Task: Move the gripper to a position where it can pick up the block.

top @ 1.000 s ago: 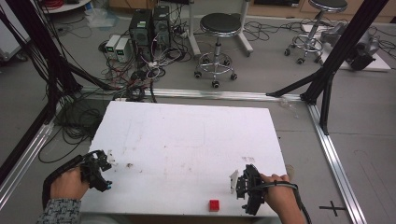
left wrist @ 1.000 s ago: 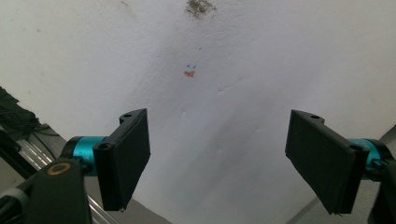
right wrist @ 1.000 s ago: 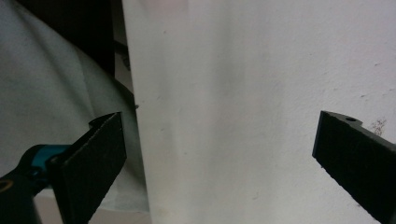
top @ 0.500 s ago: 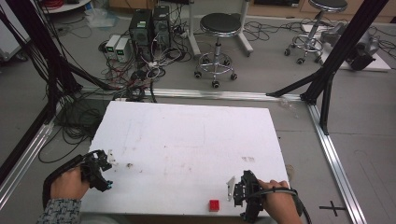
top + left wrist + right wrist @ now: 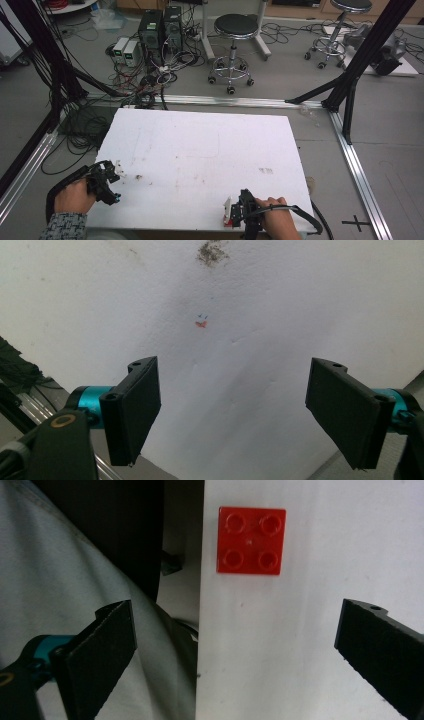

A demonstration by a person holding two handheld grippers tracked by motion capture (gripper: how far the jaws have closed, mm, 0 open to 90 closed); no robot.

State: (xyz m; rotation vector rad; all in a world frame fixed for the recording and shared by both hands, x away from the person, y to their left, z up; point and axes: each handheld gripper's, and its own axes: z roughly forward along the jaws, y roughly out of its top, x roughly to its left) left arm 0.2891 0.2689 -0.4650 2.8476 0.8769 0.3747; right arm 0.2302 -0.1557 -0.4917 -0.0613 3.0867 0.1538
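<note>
I see the table (image 5: 200, 150) lying before two stools (image 5: 235, 30) and computer boxes (image 5: 160, 25) on the floor behind it. My left gripper (image 5: 107, 180) sits at its near left edge, my right gripper (image 5: 235, 212) at its near edge, with a brick (image 5: 251, 540) on the table just beside that edge.

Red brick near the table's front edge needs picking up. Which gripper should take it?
Right. The right gripper is open right beside the red brick, which lies just ahead of its jaws. The left gripper is open at the table's far left.
</note>
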